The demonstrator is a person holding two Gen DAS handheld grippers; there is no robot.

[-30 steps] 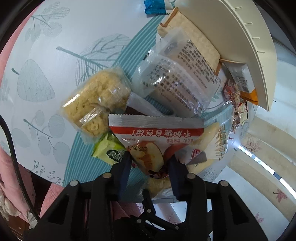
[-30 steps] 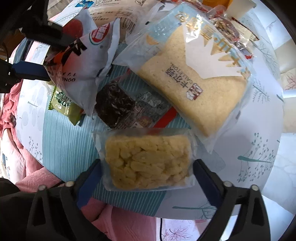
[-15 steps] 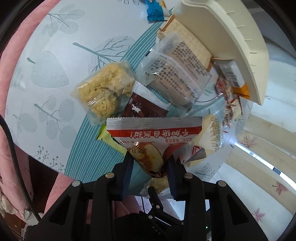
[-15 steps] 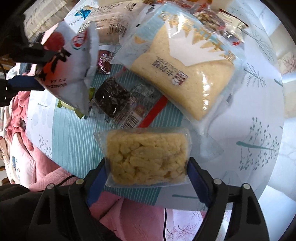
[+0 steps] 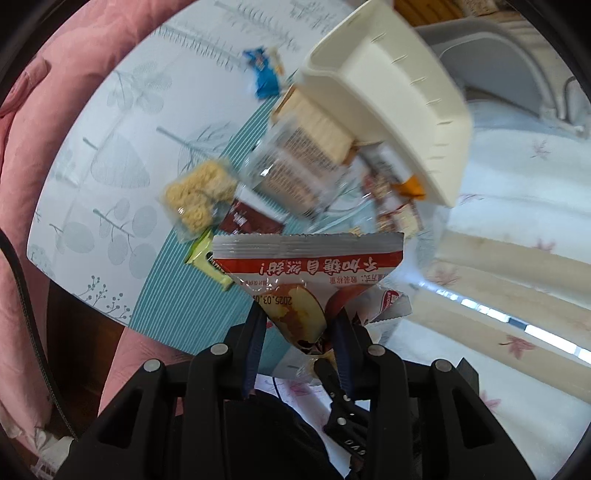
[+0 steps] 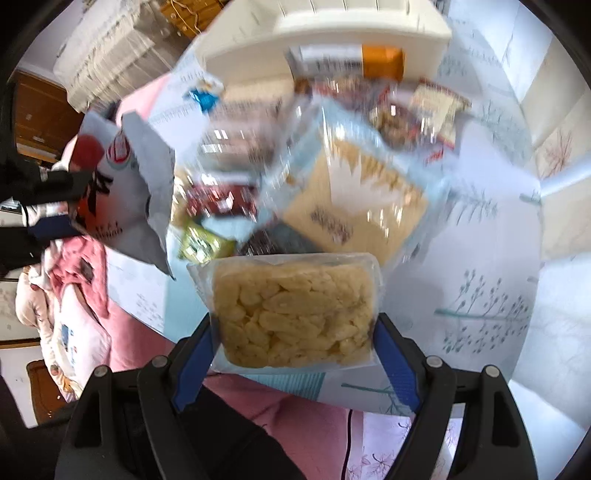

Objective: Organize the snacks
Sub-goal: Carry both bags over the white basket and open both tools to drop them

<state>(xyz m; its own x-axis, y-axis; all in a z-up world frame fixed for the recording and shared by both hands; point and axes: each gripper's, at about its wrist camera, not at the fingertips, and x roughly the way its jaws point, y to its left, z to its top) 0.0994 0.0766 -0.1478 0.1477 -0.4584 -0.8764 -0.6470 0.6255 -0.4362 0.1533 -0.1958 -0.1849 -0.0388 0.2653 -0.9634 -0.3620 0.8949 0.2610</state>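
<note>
My left gripper (image 5: 298, 320) is shut on a red-and-white snack bag (image 5: 306, 266) and holds it above the table; the bag also shows in the right wrist view (image 6: 122, 192). My right gripper (image 6: 293, 328) is shut on a clear pack of yellow puffed rice cake (image 6: 293, 310), lifted off the table. A cream plastic basket (image 5: 391, 107) stands at the far side of the snack pile, also in the right wrist view (image 6: 332, 26).
On the leaf-patterned table (image 5: 110, 166) lie a second rice cake pack (image 5: 197, 201), a cracker pack (image 5: 299, 162), a brown sachet (image 5: 247, 221), a green sachet (image 5: 207, 254), a blue wrapper (image 5: 264, 74) and a large cake pack (image 6: 354, 206). Pink bedding surrounds the table.
Both grippers have risen and pulled back from the table with their packs; the table and pile look smaller and farther away, and the basket has come more into view.
</note>
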